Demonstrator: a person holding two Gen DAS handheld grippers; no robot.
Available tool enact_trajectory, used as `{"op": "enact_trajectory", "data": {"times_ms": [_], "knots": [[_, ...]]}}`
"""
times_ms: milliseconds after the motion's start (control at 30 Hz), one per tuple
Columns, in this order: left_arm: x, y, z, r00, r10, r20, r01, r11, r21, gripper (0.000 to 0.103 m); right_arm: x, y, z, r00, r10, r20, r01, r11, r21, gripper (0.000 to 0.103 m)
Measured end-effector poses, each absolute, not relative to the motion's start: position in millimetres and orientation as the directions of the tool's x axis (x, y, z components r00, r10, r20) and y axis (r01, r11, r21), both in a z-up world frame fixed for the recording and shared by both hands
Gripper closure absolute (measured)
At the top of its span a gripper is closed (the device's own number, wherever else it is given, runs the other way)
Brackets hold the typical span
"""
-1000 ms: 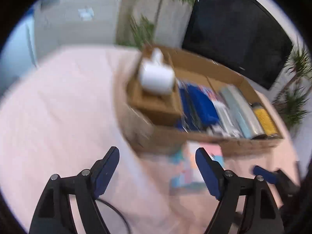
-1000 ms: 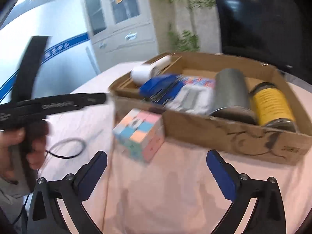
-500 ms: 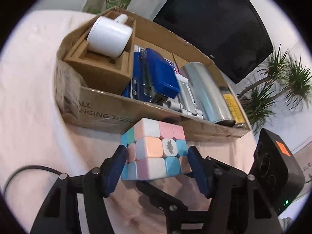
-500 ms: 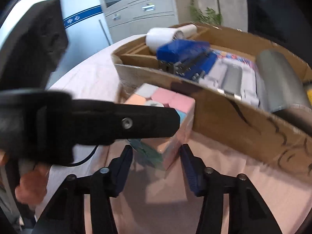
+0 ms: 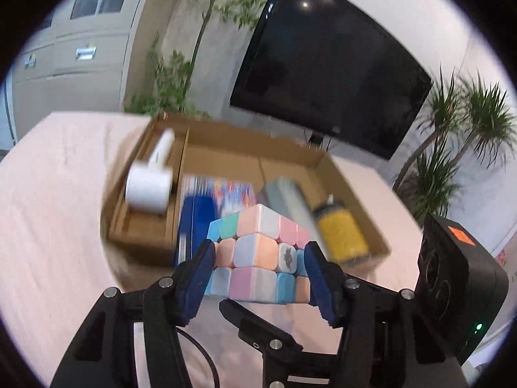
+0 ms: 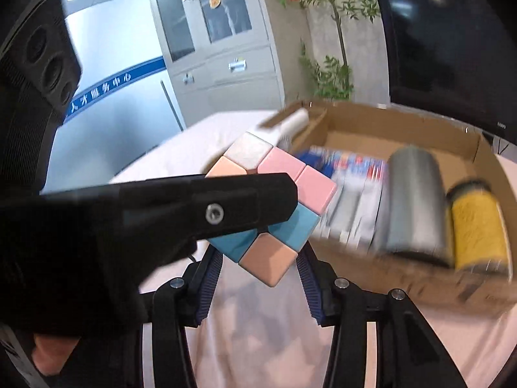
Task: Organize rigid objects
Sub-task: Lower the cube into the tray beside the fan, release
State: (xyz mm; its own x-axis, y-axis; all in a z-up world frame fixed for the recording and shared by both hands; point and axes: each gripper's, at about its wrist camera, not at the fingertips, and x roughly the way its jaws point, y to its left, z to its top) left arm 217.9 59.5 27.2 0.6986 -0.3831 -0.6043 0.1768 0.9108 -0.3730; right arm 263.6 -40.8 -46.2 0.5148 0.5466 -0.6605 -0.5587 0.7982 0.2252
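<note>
A pastel puzzle cube [image 5: 258,258] is held in the air above the pink tablecloth, in front of the cardboard box [image 5: 226,152]. My left gripper [image 5: 258,278] is shut on the cube, blue pads on its left and right faces. In the right wrist view the cube [image 6: 278,200] sits between my right gripper's [image 6: 258,278] pads, which also press its sides; the left gripper's black finger [image 6: 206,210] crosses in front of it.
The box holds a white lint roller [image 5: 152,181], a blue stapler [image 5: 197,220], packaged items [image 6: 355,187], a silver cylinder [image 6: 413,203] and a yellow-filled jar [image 6: 478,229]. A black cable [image 5: 200,355] lies on the cloth. A screen [image 5: 323,74] and plants stand behind.
Both grippers closed in on the cube and shut on it. It has been lifted off the cloth, up to the level of the box's front wall.
</note>
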Motion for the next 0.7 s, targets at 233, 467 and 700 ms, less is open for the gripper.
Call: {"op": "enact_trajectory", "data": {"times_ms": [233,467,700], "knots": [[311.7,58.8,56.2,0.678,-0.404,-0.614,0.200,0.905,-0.375,0.048,344.2,-35.9,-1.0,0.566,0.527,-0.634,-0.595,0.794,0.128,0.057],[392.3,59.9,12.5,0.563,-0.437,-0.701,0.123,0.884,-0.452,0.048,436.5,-39.0,-6.6,0.435,0.485,-0.758,-0.635,0.763,0.124,0.057],[406.0,60.8,-33.0,0.451,-0.498,-0.741,0.076,0.849,-0.524,0.048,471.0,-38.4,-54.5,0.295,0.415,-0.861,-0.648,0.749,0.139,0.057]]}}
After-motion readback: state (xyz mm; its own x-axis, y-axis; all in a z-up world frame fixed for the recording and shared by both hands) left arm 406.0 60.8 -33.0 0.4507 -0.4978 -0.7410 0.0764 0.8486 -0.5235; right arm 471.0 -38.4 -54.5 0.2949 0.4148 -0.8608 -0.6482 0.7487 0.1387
